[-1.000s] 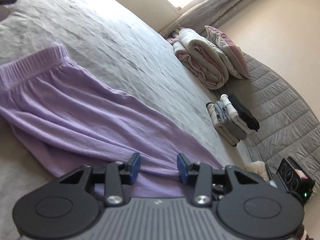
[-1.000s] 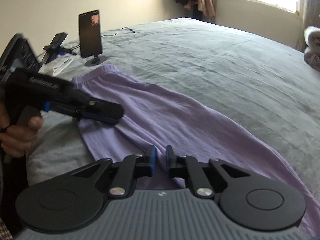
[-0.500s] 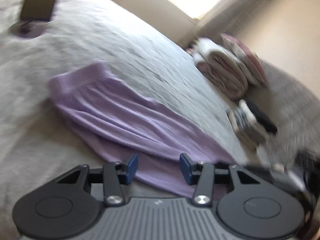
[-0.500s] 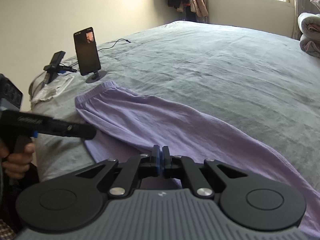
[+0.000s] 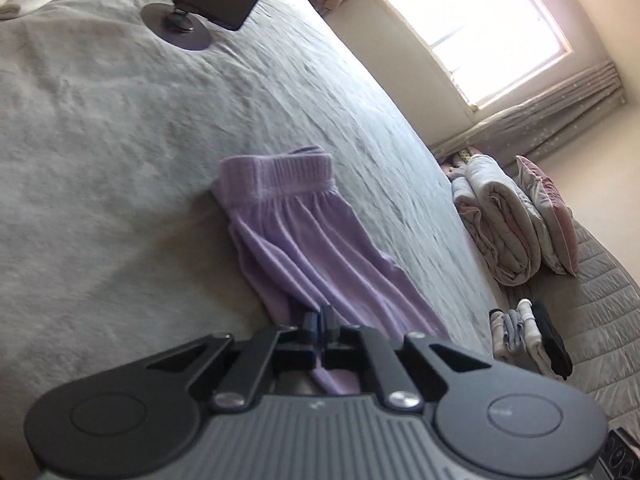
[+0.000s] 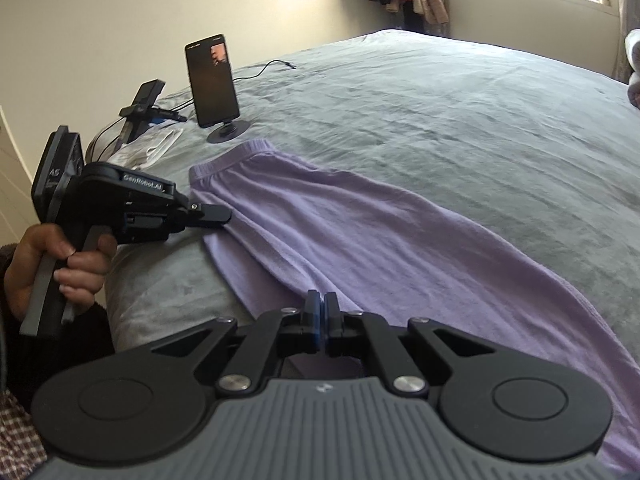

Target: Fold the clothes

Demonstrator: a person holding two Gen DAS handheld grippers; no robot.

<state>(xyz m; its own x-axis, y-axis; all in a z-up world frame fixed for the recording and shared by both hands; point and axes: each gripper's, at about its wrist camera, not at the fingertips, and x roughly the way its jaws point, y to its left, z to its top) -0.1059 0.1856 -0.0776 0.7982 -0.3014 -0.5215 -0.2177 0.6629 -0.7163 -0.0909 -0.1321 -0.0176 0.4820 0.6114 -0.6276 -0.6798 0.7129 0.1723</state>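
Lilac trousers lie lengthwise along the near edge of the bed, waistband toward the phone on its stand.

Step in hand, as judged: taking hold for the 1st fold. Left gripper has its jaws together on the near hem just below the waistband. Right gripper has its jaws together on the same near edge, further down the leg.

Next move likely calls for lifting both pinches together and carrying the cloth across.

Room: grey cover beyond the trousers lies bare; phone stand close by the waistband; folded pile well apart.
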